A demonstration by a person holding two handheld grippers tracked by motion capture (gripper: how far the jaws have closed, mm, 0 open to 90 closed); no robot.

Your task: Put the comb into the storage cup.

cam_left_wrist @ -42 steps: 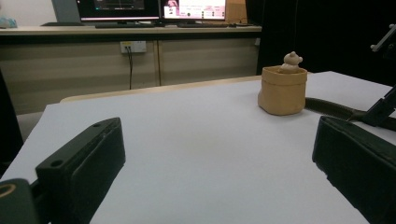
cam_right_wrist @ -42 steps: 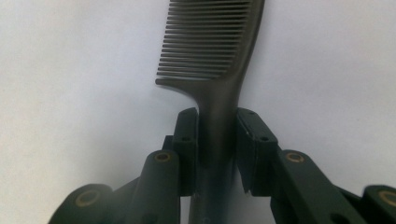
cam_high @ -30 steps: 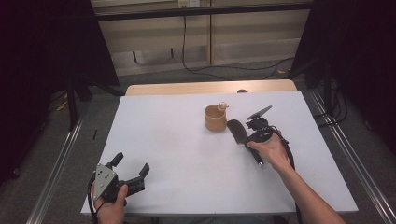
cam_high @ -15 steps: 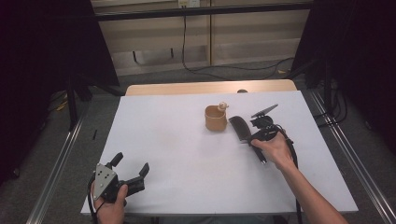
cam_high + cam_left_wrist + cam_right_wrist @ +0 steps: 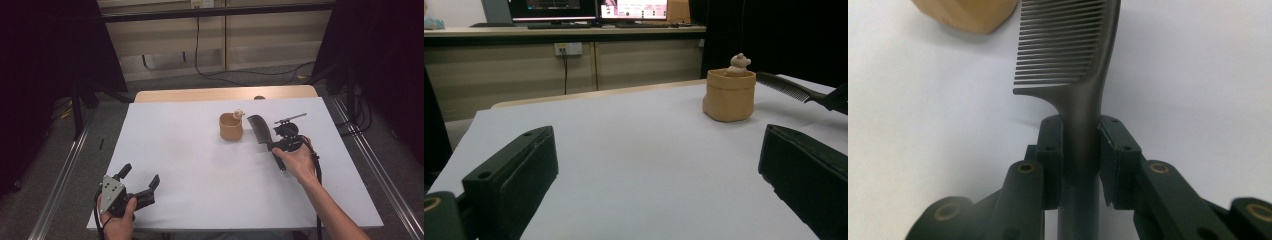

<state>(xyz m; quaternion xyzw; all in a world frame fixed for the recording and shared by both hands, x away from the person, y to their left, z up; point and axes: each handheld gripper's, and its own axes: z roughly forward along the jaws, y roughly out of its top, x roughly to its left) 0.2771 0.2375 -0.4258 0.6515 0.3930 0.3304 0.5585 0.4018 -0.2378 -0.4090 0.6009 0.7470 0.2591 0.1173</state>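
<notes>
The white table (image 5: 200,165) carries a tan fabric pot (image 5: 231,127) with a small figurine (image 5: 238,113) at its rim, left standing clear near the far edge so a tool can be brought alongside. The right gripper (image 5: 1081,160) pinches the handle of the black comb (image 5: 1068,45), which hangs just beside the pot, teeth toward it, seemingly for placing in or by it; the left gripper (image 5: 140,185) rests spread and empty at the near-left corner. Compared with a second ago, the comb sits marginally nearer the person; the left gripper is unchanged.
</notes>
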